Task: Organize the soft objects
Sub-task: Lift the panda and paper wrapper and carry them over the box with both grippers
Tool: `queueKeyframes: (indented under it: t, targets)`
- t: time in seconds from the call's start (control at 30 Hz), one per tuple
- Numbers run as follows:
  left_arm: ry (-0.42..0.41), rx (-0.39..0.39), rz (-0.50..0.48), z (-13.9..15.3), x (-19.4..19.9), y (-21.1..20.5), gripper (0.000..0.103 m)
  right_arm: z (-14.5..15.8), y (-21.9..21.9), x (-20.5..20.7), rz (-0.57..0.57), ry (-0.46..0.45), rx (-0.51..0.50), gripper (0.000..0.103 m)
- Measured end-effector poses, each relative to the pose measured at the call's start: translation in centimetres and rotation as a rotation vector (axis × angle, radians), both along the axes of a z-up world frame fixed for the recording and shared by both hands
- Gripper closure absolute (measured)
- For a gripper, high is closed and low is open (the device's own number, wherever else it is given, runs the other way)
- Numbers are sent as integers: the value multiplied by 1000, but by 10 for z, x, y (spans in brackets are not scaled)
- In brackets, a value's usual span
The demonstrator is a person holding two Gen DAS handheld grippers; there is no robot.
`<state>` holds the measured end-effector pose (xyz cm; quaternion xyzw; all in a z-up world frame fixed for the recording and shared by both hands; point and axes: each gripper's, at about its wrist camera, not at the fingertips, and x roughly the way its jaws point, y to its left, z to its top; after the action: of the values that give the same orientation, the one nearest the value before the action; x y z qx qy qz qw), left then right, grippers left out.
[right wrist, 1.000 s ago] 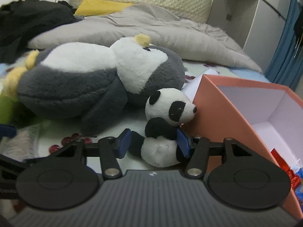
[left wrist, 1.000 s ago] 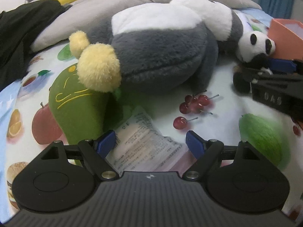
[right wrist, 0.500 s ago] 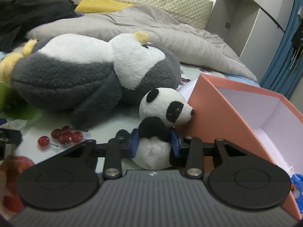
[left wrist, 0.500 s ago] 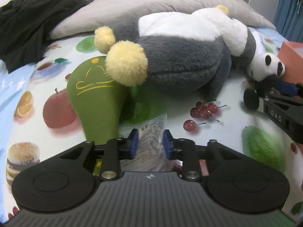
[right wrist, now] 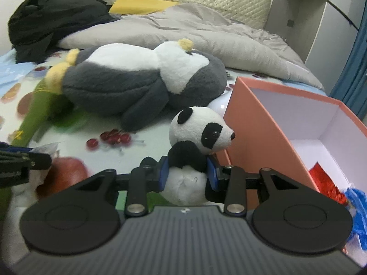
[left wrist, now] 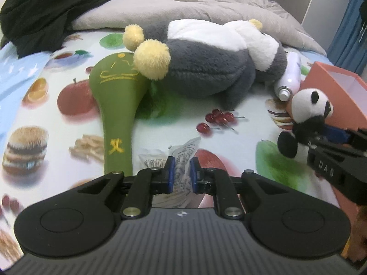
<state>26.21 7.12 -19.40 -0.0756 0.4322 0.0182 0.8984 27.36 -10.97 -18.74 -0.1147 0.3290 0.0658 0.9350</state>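
The small panda plush (right wrist: 199, 137) sat pinched at its belly between the blue pads of the right gripper (right wrist: 187, 176), its head upright just beside the outer wall of the salmon-pink box (right wrist: 257, 123). The left gripper (left wrist: 181, 174) had just been closing, and its pads pressed on a crinkled white printed packet (left wrist: 183, 160); a barcode showed on the packet, but its fine print was too small to read. Left of the packet lay a long green plush (left wrist: 118, 105) embroidered with a yellow face and a yellow character. The big grey-and-white penguin plush (left wrist: 206, 61) lay on its side over the green plush's head, yellow feet forward. Everything rested on a fruit-and-burger printed bedsheet (left wrist: 57, 114). "DAS" was moulded on the right gripper's black body in the left wrist view. A white spray can (left wrist: 289, 78) lay between penguin and box.
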Motion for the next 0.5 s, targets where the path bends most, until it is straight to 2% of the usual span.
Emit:
queueKeyframes:
  t: [0.33, 0.5]
  targets:
    - [-14, -65, 30, 12, -41, -10, 86, 9, -13, -43, 51, 80, 69, 64]
    - [-16, -91, 41, 18, -59, -14, 86, 10, -24, -60, 66, 153, 117, 64]
